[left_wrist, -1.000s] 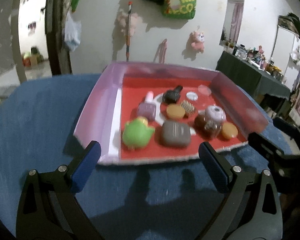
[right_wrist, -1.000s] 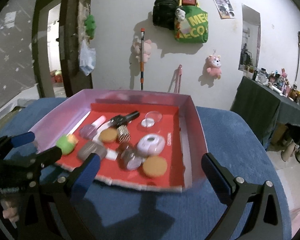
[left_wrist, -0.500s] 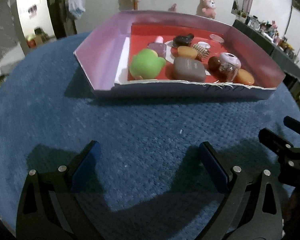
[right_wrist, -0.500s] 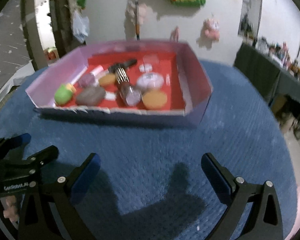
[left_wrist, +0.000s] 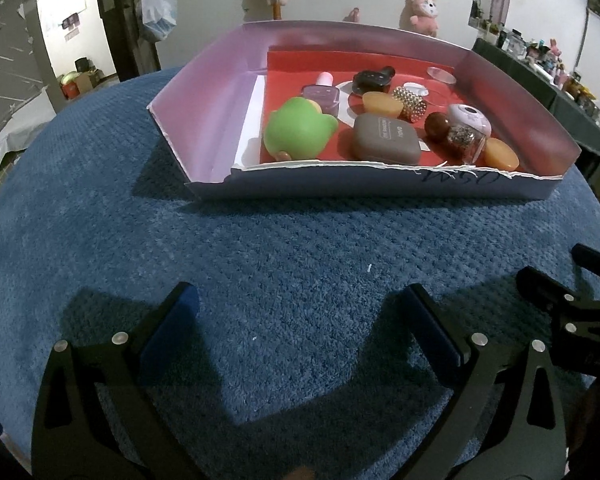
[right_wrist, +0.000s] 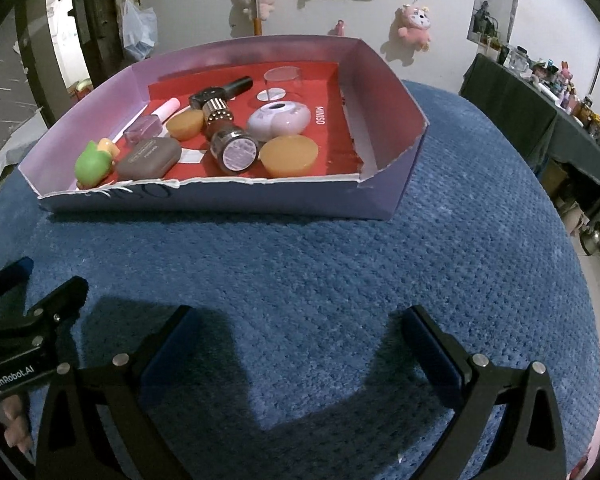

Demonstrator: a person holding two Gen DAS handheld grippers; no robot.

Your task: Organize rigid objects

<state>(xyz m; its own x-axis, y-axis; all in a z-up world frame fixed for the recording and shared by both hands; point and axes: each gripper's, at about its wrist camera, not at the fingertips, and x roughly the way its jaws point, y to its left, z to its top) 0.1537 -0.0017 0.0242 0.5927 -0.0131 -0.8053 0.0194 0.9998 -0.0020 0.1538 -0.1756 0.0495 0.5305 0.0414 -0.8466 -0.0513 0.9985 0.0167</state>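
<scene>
— On the blue table (left_wrist: 300,248), what do you see?

— A low box (left_wrist: 204,92) with purple walls and a red floor. It sits at the far side, well apart from both grippers.

— What is in the box?

— At the left, a green toy (left_wrist: 296,128). Next to it a brown case (left_wrist: 384,138). Then a small jar (left_wrist: 462,138) lying on its side, and at the right a round orange piece (left_wrist: 500,154). Behind them sits a pale purple round thing (right_wrist: 278,120).

— And the grippers?

— The left hand-held gripper (left_wrist: 300,316) is wide apart and holds nothing. The right hand-held gripper (right_wrist: 300,336) is the same — wide, nothing in it.
</scene>
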